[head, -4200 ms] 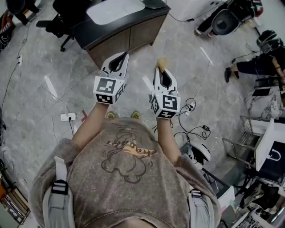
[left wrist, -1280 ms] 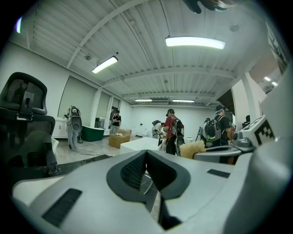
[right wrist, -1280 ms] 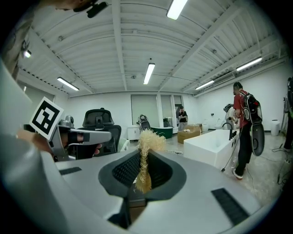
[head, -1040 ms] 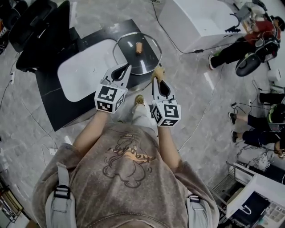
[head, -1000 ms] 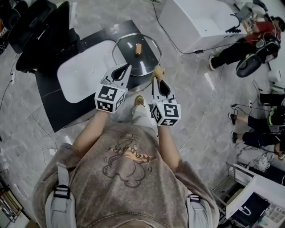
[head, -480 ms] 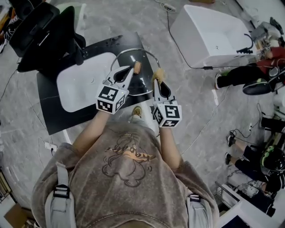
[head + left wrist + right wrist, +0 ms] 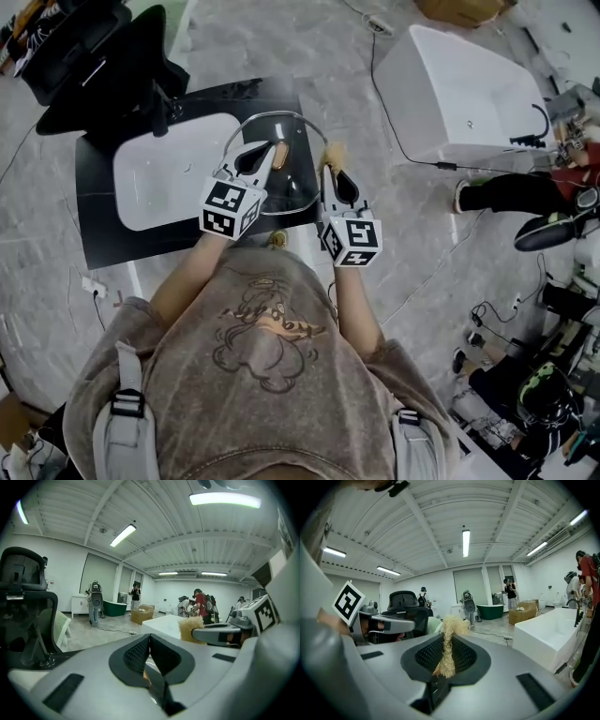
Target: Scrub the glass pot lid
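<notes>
The round glass pot lid (image 7: 298, 139) with a wooden knob (image 7: 278, 155) lies on a black counter (image 7: 103, 239), beside a white sink basin (image 7: 169, 183). My left gripper (image 7: 270, 146) hovers over the lid close to the knob, shut and holding nothing; its jaws meet in the left gripper view (image 7: 150, 641). My right gripper (image 7: 330, 167) is above the lid's right rim, shut on a tan fibrous scrubber (image 7: 333, 151). The right gripper view shows the scrubber (image 7: 447, 651) pinched between the pads. Whether either gripper touches the lid is not visible.
A black office chair (image 7: 103, 66) stands behind the counter at the left. A white bathtub (image 7: 459, 84) sits on the floor to the right, with a cable (image 7: 412, 150) trailing past it. A person's legs (image 7: 516, 192) lie at the right edge.
The counter and lid have come closer beneath me, and both grippers now reach over the lid instead of short of it. Both stayed shut, the scrubber still in the right one.
</notes>
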Tool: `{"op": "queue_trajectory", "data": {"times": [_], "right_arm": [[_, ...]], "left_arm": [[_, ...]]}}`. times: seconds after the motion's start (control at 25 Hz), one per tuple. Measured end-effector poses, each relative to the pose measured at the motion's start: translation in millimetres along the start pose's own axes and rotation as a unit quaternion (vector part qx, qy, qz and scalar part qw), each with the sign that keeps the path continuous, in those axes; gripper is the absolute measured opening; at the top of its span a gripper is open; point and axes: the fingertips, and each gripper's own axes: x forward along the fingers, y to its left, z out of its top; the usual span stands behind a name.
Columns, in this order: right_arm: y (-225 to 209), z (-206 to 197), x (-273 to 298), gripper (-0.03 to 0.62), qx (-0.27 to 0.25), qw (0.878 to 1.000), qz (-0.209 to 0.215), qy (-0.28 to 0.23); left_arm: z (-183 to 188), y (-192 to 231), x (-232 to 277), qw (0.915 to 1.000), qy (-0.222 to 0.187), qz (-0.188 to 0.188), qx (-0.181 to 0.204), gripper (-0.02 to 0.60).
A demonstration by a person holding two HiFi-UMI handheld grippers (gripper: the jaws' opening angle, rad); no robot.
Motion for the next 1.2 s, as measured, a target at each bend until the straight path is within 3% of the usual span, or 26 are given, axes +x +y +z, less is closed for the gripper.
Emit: {"op": "queue_trajectory", "data": {"times": [0.2,0.32,0.4,0.8,1.2], "right_arm": [[4.5,-1.9,16.3,0.046,0.006,1.000,0.017,0.004],[5.9,-2.0,24.8,0.046,0.007,1.000,0.017,0.006],[3.3,-3.7,28.3,0.046,0.008,1.000,0.012,0.010],[-8.5,-8.0,45.0,0.046,0.003,1.000,-0.006,0.016],[-18.9,-28.4,51.3,0.046,0.006,0.999,-0.013,0.048]], "left_arm": [[-1.7,4.9,5.0,0.9999,0.002,-0.001,-0.013,0.036],[-3.5,12.6,10.5,0.9997,0.005,0.000,-0.024,0.207],[-6.1,16.8,14.4,0.9997,0.012,0.002,-0.022,0.275],[-55.0,24.9,46.6,0.9923,0.120,-0.024,-0.020,0.273],[-130.2,25.7,85.6,0.9695,0.241,-0.041,-0.011,0.238]]}}
